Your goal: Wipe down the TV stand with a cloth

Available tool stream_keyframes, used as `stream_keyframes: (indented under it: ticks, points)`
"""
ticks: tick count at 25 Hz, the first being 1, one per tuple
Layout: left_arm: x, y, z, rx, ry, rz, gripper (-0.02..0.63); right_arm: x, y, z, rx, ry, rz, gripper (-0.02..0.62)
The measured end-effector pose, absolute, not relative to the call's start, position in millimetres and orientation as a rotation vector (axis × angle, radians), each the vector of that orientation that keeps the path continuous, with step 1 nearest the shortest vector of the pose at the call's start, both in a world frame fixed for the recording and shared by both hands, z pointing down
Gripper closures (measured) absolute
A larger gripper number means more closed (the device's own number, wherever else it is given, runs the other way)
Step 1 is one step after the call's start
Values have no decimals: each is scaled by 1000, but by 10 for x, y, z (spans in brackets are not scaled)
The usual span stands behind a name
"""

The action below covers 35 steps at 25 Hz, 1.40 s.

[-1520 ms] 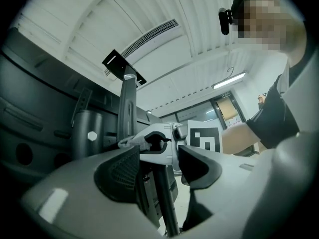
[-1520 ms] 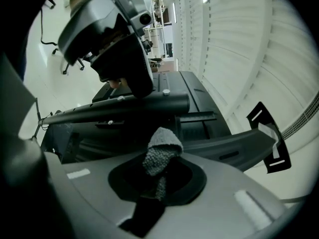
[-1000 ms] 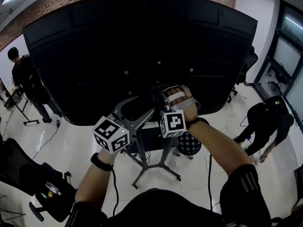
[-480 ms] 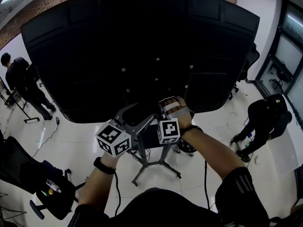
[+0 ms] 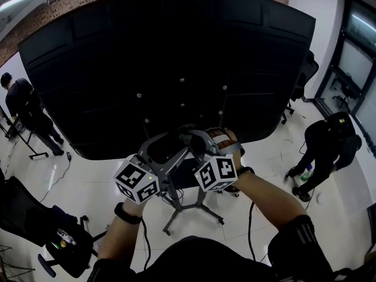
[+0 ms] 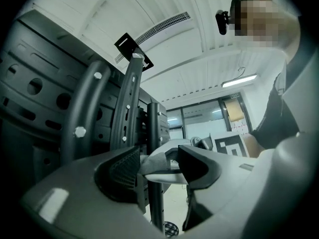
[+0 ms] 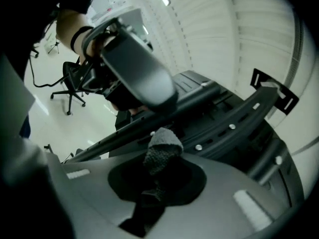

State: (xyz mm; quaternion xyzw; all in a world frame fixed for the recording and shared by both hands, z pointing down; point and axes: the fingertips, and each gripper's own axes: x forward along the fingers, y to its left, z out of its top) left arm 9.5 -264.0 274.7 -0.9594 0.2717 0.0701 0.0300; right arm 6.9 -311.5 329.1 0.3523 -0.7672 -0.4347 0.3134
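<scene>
The TV stand (image 5: 197,204) is a grey metal frame on splayed legs behind the big black TV (image 5: 176,57). My left gripper (image 5: 163,162) reaches in at the stand's upright post (image 6: 154,128), and its jaws are shut on a fold of grey cloth (image 6: 152,163). My right gripper (image 5: 200,147) comes in from the right, close beside the left one. It is shut on a grey knitted wad of cloth (image 7: 162,151) against the stand's slotted bars (image 7: 234,126). Whether it is one cloth or two is hidden.
A person (image 5: 23,107) stands at far left and another (image 5: 329,143) bends over at right. An office chair (image 5: 53,234) with bottles on it sits at lower left. A cable (image 5: 251,216) trails over the white floor by the stand's legs.
Both marker cubes sit lower in the head view than before. The right gripper has rolled, so its cube shows a different face, and it has drawn closer to the left gripper.
</scene>
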Motion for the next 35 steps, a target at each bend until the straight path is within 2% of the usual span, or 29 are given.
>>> stream_keyframes:
  ticks: [8,14,25,35]
  points:
    - [653,-2503,2260,-2901,699,279,344,887,-2911,2150,1209,-2083,-1259,546]
    - [1048,-2549,2005,-2870,664,310,345,1461,-3220,1736,1324,-2021,-1285,546]
    - [1437,-2666,2029,-2857,694,259,345,1591,-3687,1835,1238,-2027,-1314,546]
    - [1842,-2732,2141,-2890,645,243,347,2394,-3790,1844,1359,-1945,-1261,548]
